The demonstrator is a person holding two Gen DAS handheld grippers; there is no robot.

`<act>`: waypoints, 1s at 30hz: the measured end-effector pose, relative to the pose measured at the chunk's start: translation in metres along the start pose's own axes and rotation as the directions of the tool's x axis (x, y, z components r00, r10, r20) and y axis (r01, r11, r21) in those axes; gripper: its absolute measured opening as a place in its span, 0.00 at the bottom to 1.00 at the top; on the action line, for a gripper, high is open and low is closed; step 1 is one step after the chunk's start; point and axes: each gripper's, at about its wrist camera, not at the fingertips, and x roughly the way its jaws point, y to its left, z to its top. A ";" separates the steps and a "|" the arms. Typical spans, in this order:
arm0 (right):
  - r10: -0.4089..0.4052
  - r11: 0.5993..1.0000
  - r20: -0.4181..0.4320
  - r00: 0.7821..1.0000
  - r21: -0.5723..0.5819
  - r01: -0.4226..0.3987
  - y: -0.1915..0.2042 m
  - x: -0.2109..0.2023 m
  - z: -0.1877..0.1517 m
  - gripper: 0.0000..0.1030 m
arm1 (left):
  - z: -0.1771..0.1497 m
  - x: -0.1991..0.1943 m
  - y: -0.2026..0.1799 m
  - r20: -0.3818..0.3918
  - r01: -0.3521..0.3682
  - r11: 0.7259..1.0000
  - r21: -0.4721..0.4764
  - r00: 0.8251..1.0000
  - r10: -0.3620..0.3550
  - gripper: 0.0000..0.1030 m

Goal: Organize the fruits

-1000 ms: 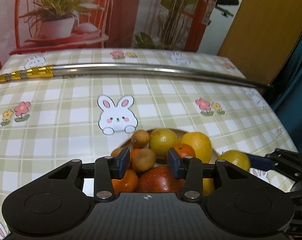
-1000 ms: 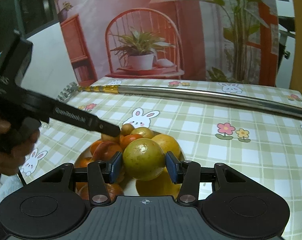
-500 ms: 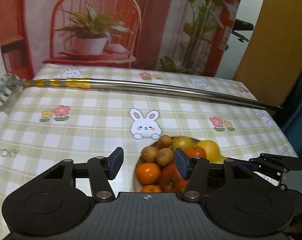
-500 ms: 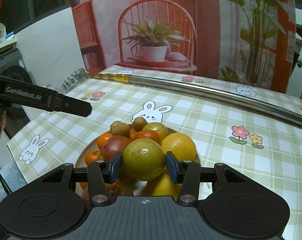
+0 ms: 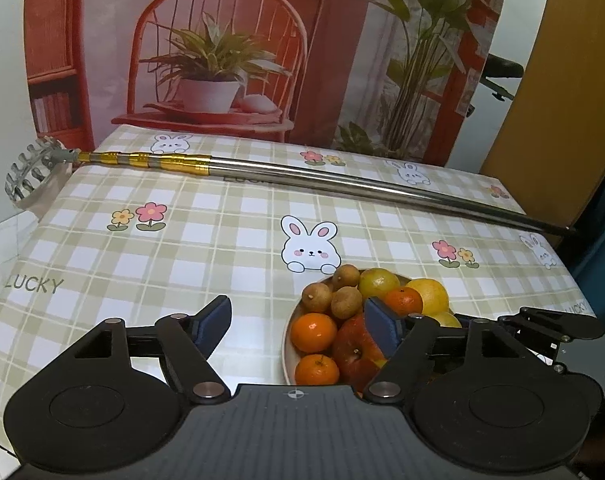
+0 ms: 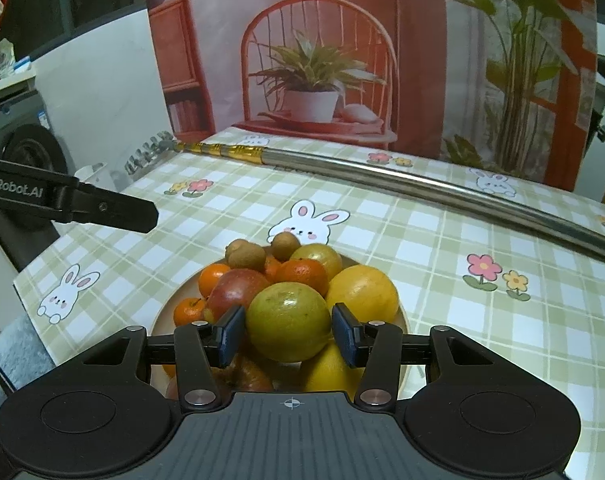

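The right claw [image 6: 288,330] is clenched on a round greenish-yellow citrus fruit [image 6: 288,322], its blue pads at the widest part, above the heaped shallow tan plate [image 6: 403,320]. It looks firm, smooth-skinned and fairly heavy, apt to slip unless gripped across the middle. The left claw [image 5: 296,322] hangs released beside the plate on the checked bunny-print counter [image 5: 182,240].

Checked tablecloth [image 5: 206,240] — fruit plate [image 5: 287,344]; metal pole [image 5: 342,184].
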 end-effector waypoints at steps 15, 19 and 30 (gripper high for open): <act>-0.140 0.990 0.115 0.984 0.051 0.135 -0.015 -0.045 0.032 0.99 | 0.019 -0.038 -0.016 0.115 -0.028 0.999 0.045 0.993 0.023 0.90; -0.200 0.978 0.180 0.963 0.088 0.187 -0.025 -0.075 0.058 1.00 | 0.038 -0.061 -0.020 0.190 -0.018 0.999 0.037 0.982 0.011 0.93; -0.272 0.961 0.373 0.887 0.147 0.233 -0.033 -0.167 0.111 1.00 | 0.078 -0.134 -0.064 0.407 -0.122 0.987 0.105 0.911 0.069 0.96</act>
